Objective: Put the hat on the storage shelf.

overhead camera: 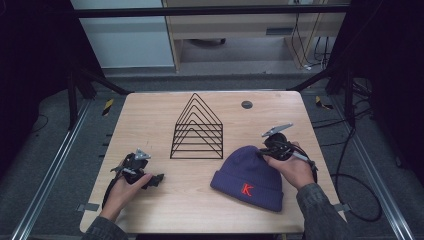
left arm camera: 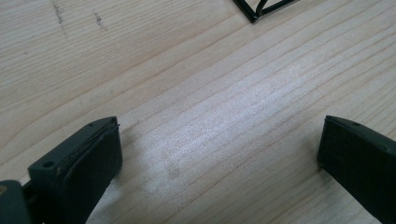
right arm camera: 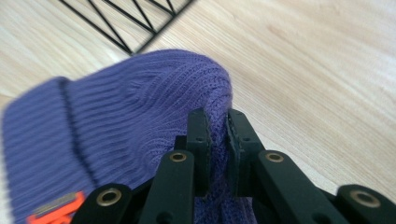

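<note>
A purple knit beanie (overhead camera: 248,177) with a red letter K on its cuff lies on the wooden table (overhead camera: 165,115), right of centre. My right gripper (overhead camera: 263,150) is shut on the crown of the beanie (right arm camera: 140,121), a fold of knit pinched between its two black jaws (right arm camera: 218,133), and that end is lifted off the table. My left gripper (overhead camera: 159,178) rests low over the table at the front left, its jaws (left arm camera: 219,158) wide apart with only bare wood between them.
A black wire rack (overhead camera: 198,131) of nested triangular frames stands in the middle of the table, just behind the beanie; one corner of the rack (left arm camera: 254,11) is ahead of the left gripper. A small dark disc (overhead camera: 246,104) lies at the back right.
</note>
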The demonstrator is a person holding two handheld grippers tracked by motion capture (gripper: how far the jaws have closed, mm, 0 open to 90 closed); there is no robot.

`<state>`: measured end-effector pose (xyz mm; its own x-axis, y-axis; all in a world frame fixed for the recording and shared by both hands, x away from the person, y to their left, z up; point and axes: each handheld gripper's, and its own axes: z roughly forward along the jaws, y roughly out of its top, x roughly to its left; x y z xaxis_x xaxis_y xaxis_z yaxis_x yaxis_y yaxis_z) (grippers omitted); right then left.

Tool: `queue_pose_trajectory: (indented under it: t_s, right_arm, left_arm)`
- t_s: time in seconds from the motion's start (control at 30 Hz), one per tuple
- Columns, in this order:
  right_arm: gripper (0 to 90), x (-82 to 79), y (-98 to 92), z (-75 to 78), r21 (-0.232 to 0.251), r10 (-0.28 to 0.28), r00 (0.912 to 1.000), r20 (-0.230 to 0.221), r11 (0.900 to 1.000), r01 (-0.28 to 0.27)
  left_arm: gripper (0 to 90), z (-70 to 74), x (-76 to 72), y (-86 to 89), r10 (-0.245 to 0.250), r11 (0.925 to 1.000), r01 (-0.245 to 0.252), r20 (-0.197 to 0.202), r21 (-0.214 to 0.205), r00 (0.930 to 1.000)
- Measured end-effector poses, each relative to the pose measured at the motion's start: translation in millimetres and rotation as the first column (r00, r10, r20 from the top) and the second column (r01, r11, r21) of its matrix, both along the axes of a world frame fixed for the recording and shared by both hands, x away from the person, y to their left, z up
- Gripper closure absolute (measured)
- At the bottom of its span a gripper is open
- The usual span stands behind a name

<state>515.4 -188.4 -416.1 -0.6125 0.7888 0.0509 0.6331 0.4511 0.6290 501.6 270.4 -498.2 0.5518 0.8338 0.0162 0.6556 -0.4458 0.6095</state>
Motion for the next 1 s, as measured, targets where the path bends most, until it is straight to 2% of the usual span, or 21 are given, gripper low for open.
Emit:
queue_pose_trajectory:
  t_s: [0.17, 0.27, 0.47, 0.5, 0.6, 0.67, 0.77, 0.9, 1.0]
  right_arm:
    - [81.4, -13.6, 2.3, 18.8, 0.012, 0.042, 0.9982, 0.043, 0.9990, -0.043]
    - [81.5, -22.4, 3.0, 32.5, 0.018, 0.063, 0.9948, 0.081, 0.9978, -0.064]
    - [81.8, -38.9, 7.0, 55.8, 0.038, 0.109, 0.9846, 0.136, 0.9926, -0.115]
    - [81.8, -38.9, 7.0, 55.8, 0.038, 0.109, 0.9846, 0.136, 0.9926, -0.115]
    - [81.9, -42.8, 8.0, 69.4, 0.040, 0.136, 0.9757, 0.172, 0.9887, -0.145]
    - [81.9, -43.4, 7.8, 76.5, 0.040, 0.159, 0.9697, 0.185, 0.9847, -0.170]
    - [81.9, -43.3, 6.8, 88.3, 0.037, 0.173, 0.9616, 0.213, 0.9820, -0.185]
    - [81.9, -41.3, 2.8, 102.7, 0.043, 0.168, 0.9579, 0.232, 0.9821, -0.183]
    - [81.9, -39.7, 1.0, 110.3, 0.045, 0.169, 0.9561, 0.240, 0.9818, -0.185]
  left_arm:
    - [0.0, 0.8, 0.2, 1.1, -0.022, 0.9998, 0.022, -0.001, -0.002, 0.9998]
    - [7.0, 2.9, 0.5, 1.8, -0.065, 0.9979, 0.065, 0.012, -0.006, 0.9978]
    - [6.7, 7.5, 0.3, 2.8, -0.057, 0.9977, 0.058, 0.040, -0.036, 0.9976]
    - [6.8, 7.5, 0.3, 2.8, -0.057, 0.9977, 0.058, 0.040, -0.036, 0.9976]
    - [6.4, 12.2, -3.3, 3.6, -0.045, 0.9968, 0.049, 0.061, -0.063, 0.9971]
    - [6.3, 16.9, -6.9, 3.4, -0.045, 0.9947, 0.052, 0.078, -0.089, 0.9960]
    - [6.3, 27.9, -12.1, 1.1, -0.034, 0.9910, 0.050, 0.124, -0.124, 0.9916]
    - [6.3, 51.1, -13.2, -4.1, -0.052, 0.9849, 0.080, 0.179, -0.153, 0.9824]
    - [6.6, 65.7, -10.4, -5.7, -0.060, 0.9832, 0.091, 0.195, -0.158, 0.9789]
